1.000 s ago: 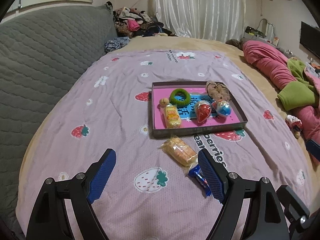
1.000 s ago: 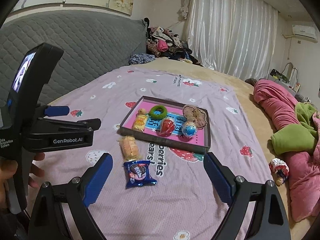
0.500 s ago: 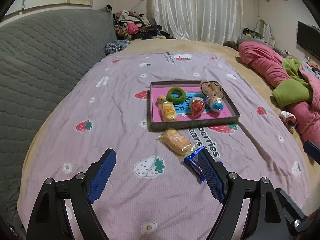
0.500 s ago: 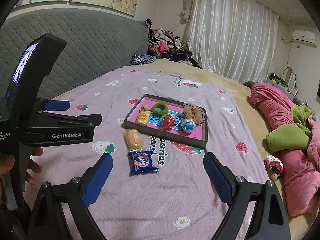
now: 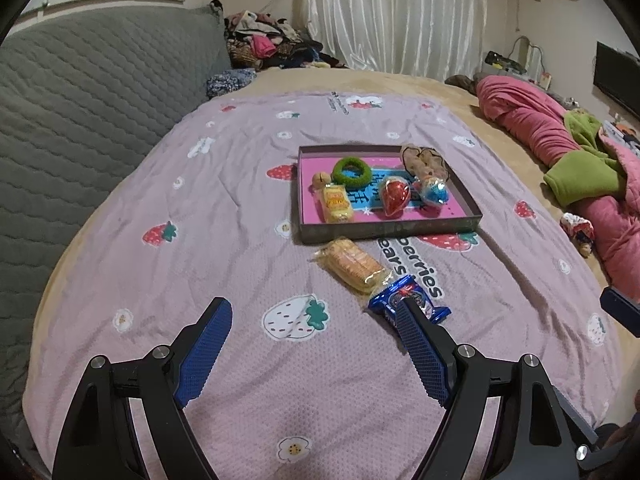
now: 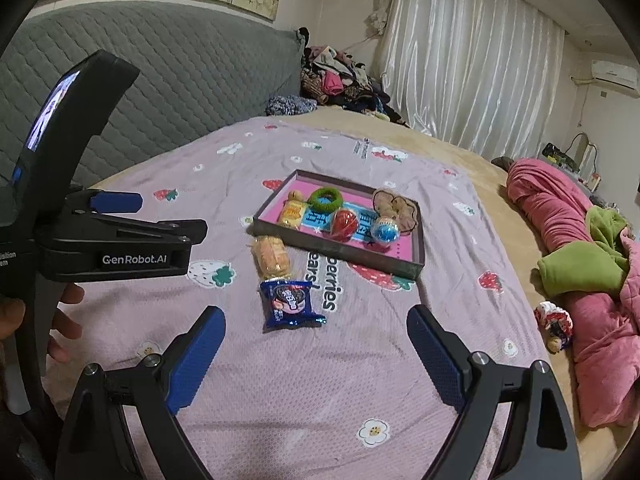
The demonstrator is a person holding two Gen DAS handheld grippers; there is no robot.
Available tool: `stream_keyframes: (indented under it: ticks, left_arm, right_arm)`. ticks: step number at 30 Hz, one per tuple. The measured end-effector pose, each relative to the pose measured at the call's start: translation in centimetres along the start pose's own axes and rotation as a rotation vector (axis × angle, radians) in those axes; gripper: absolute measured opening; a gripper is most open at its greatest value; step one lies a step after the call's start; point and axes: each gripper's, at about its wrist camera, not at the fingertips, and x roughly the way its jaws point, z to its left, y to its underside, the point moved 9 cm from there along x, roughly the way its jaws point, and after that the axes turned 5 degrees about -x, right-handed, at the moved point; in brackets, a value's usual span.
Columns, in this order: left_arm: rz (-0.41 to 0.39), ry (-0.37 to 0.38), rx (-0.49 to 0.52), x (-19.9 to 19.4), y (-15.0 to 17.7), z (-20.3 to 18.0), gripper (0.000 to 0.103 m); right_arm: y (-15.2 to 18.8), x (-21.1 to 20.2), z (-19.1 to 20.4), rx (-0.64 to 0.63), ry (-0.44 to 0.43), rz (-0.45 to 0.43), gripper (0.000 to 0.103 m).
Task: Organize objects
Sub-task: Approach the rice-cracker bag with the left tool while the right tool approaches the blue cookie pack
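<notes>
A shallow grey tray (image 5: pixel 466 196) (image 6: pixel 421 236) with a pink floor lies on the purple strawberry bedspread. In it are a green ring (image 5: pixel 352 172) (image 6: pixel 326 199), a yellow snack pack (image 5: pixel 337 203), a red wrapped piece (image 5: pixel 395 197) (image 6: pixel 344 222), a blue ball (image 5: pixel 433 192) (image 6: pixel 385 232) and a brown scrunchie (image 5: pixel 424 159). In front of the tray lie a clear cracker pack (image 5: pixel 354 265) (image 6: pixel 271 258) and a blue cookie packet (image 5: pixel 408 298) (image 6: pixel 289 304). My left gripper (image 5: pixel 314 320) and right gripper (image 6: pixel 316 328) both stand open above the bedspread, holding nothing. The left gripper's body (image 6: pixel 116 244) shows at the right wrist view's left.
A grey quilted headboard (image 5: pixel 80 104) runs along the left. Rolled pink and green bedding (image 5: pixel 568 152) and a small doll (image 6: pixel 554 326) lie at the right. Clothes are piled (image 5: pixel 268 44) at the far end by the curtain. A hand (image 6: pixel 60 320) grips the left tool.
Both grippers have drawn back from the tray and sunk a little, so the tray and snack packs look smaller and farther. Both jaws stay equally wide.
</notes>
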Motion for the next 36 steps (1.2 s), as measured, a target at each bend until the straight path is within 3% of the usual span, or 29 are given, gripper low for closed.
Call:
stream_keyframes:
  ticks: [11, 36]
  left_arm:
    - [0.063, 0.01, 0.016, 4.7, 0.9, -1.1, 0.085]
    - [0.128, 0.028, 0.006, 13.0, -1.4, -2.8, 0.085]
  right_arm:
    - [1.3, 4.0, 0.4, -0.002, -0.015, 0.061, 0.092]
    - [1.4, 11.9, 0.6, -0.004, -0.054, 0.13, 0.092]
